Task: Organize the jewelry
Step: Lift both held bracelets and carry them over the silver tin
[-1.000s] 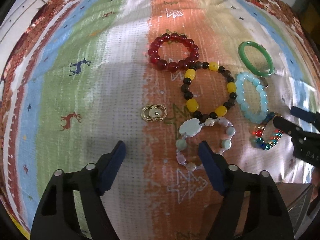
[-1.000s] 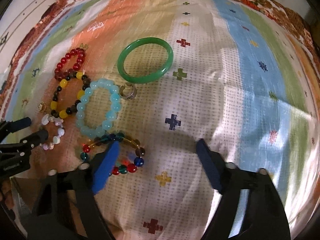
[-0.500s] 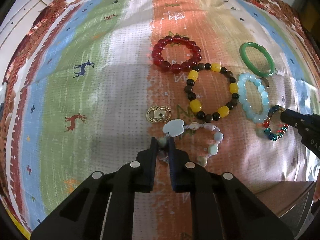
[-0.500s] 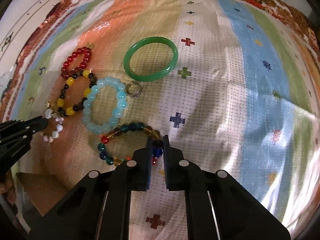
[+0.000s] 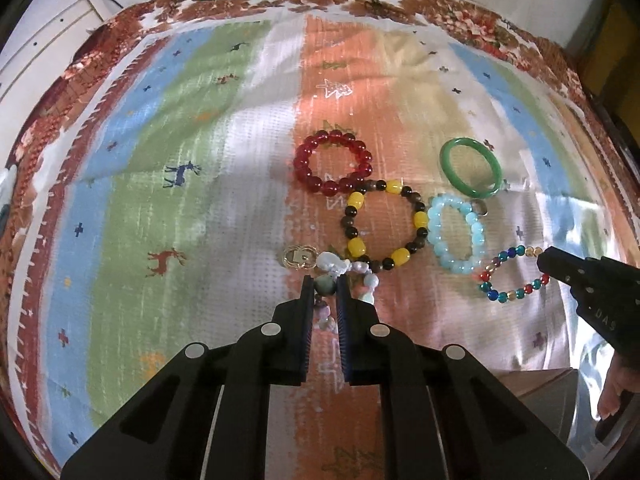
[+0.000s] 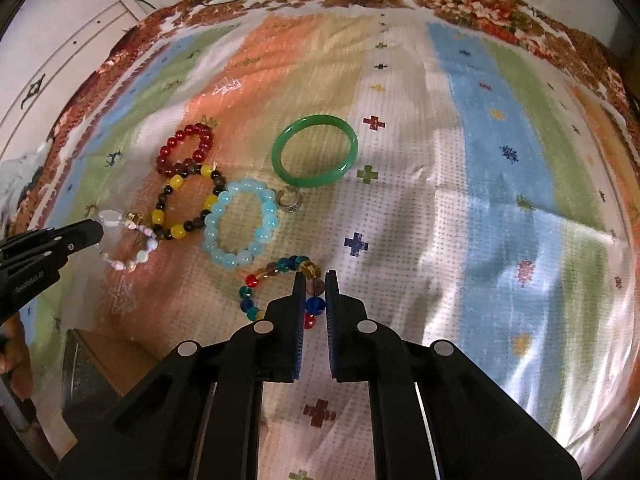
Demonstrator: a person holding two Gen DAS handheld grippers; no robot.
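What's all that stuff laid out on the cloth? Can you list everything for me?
red bead bracelet: 1, dark red, farthest back
black-and-yellow bracelet: 1, touching the red one
green bangle: 1, back right
light blue bracelet: 1, pale blue, centre right
silver ring: 1, between bangle and blue bracelet
gold charm: 1, left of the bracelets
pastel stone bracelet: 1, in left gripper
multicolour bracelet: 1, in right gripper
striped cloth: 1, under everything
left gripper: black, shut
right gripper: black, shut
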